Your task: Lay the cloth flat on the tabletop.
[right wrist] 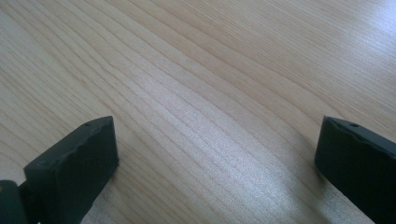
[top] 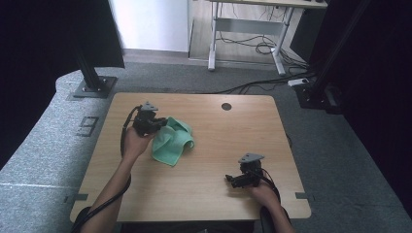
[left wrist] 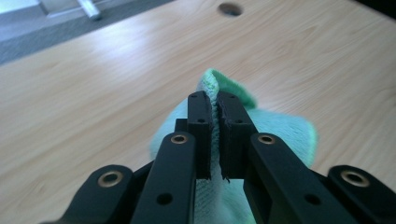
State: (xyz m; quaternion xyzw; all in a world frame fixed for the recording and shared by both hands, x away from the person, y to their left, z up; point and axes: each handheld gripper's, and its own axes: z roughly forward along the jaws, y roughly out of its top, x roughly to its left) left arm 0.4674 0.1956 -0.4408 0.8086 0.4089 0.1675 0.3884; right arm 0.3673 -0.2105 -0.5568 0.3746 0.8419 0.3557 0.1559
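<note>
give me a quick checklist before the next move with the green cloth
1. Left gripper shut on the green cloth: ok, a fold is pinched between its pads.
2. Cloth folded over on itself, not spread flat: ok.
3. Right gripper open with nothing between its jaws: ok.
4. Right gripper apart from the cloth, near the table's front right: ok.
5. How firm the pinch is: cannot tell.
6. Bare wood around the cloth to lay it down: ok.

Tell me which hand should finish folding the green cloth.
Left. The left tongs are already clamped on an edge of the green cloth, with that edge lifted. The right tongs sit open over bare table, well apart from it.
</note>
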